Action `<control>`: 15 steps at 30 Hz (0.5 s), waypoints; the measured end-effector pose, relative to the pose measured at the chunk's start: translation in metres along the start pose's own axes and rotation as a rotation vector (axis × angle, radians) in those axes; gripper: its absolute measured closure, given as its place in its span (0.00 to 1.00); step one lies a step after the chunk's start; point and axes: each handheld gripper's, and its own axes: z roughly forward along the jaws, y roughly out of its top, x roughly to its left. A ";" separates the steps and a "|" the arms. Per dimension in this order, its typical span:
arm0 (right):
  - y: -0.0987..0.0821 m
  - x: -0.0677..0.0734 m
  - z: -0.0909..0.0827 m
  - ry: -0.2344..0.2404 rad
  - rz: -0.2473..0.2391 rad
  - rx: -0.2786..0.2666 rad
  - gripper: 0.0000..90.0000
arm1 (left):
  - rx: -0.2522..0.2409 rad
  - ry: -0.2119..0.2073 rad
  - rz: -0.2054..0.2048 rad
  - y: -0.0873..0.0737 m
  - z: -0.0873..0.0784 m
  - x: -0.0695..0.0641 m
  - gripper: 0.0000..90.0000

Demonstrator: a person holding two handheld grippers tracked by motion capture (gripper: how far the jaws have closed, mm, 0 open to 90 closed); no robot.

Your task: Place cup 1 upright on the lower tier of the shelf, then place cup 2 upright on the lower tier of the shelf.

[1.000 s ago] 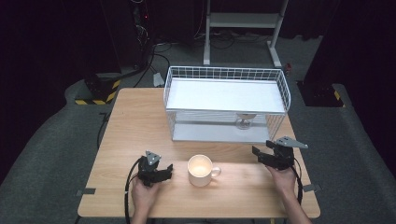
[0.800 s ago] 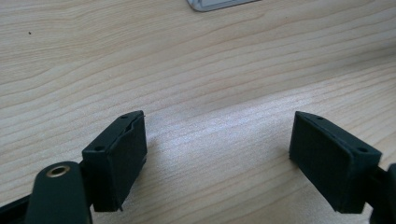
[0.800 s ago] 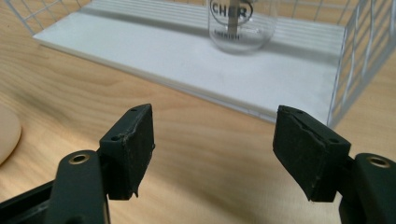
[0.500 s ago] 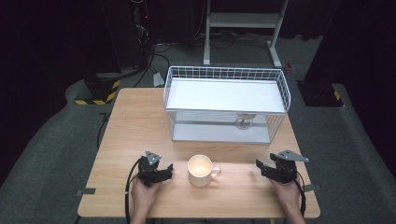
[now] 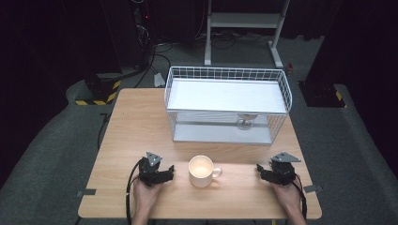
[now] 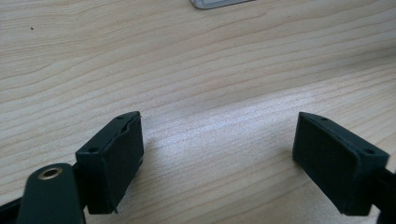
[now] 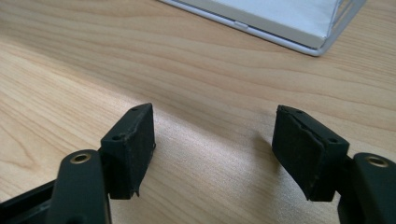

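A white mug (image 5: 202, 171) stands upright on the wooden table (image 5: 141, 126) near its front edge, handle to the right. My left gripper (image 5: 170, 171) rests on the table just left of the mug, apart from it. In the left gripper view its jaws (image 6: 219, 126) stand open over bare wood; they have just been opening, with nothing between them. My right gripper (image 5: 259, 169) lies low on the table right of the mug, a hand's width from the handle. Its jaws (image 7: 215, 116) are open over bare wood.
A white wire rack (image 5: 227, 75) with a flat shelf stands at the back middle of the table; a small stemmed object (image 5: 245, 121) sits under it at the right. The rack's base corner (image 7: 280, 23) lies ahead of my right gripper. Cables and a metal stand (image 5: 244, 18) are on the floor beyond.
My right gripper has sunk and drawn back toward the table's front edge. The left hand and the mug have stayed in place.
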 end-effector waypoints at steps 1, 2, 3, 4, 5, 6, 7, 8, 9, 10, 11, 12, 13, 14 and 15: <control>0.000 -0.001 0.000 0.010 0.013 0.006 0.33 | 0.004 0.001 0.000 0.000 0.000 0.000 0.19; 0.000 -0.003 0.001 0.011 0.015 0.005 0.33 | 0.004 0.003 0.001 0.000 -0.001 0.000 0.19; 0.001 -0.002 0.001 0.008 0.021 0.007 0.32 | 0.007 0.002 0.012 0.000 -0.001 0.000 0.19; 0.001 -0.002 0.001 0.006 0.026 0.007 0.32 | 0.005 0.003 0.014 0.000 -0.001 0.000 0.19; 0.001 -0.002 0.001 0.005 0.027 0.007 0.32 | -0.002 -0.001 0.011 0.000 -0.002 0.000 0.19; 0.001 -0.002 0.002 0.003 0.028 0.007 0.32 | -0.002 -0.015 0.006 0.000 -0.002 0.000 0.19; 0.001 -0.001 0.002 0.002 0.027 0.007 0.32 | -0.007 -0.024 0.002 0.000 -0.003 0.000 0.19; 0.001 -0.002 0.002 0.000 0.023 0.006 0.32 | -0.010 -0.029 0.001 0.000 -0.003 -0.001 0.19; 0.001 -0.001 0.002 0.000 0.023 0.006 0.32 | -0.010 -0.036 0.004 0.000 -0.004 -0.001 0.18; 0.001 -0.001 0.002 -0.002 0.023 0.006 0.32 | -0.016 -0.048 -0.001 0.000 -0.005 -0.001 0.18; 0.001 -0.001 0.002 -0.001 0.022 0.006 0.32 | -0.022 -0.058 0.004 0.000 -0.007 -0.001 0.17; 0.001 -0.001 0.002 -0.002 0.022 0.006 0.32 | -0.030 -0.059 0.010 0.000 -0.008 -0.002 0.17; 0.001 -0.001 0.002 -0.002 0.023 0.007 0.32 | -0.034 -0.064 0.016 -0.001 -0.010 -0.003 0.17; 0.001 -0.001 0.002 -0.001 0.024 0.008 0.32 | -0.033 -0.071 0.016 -0.001 -0.010 -0.004 0.17; 0.001 -0.001 0.002 -0.001 0.024 0.008 0.32 | -0.034 -0.078 0.017 -0.001 -0.011 -0.004 0.16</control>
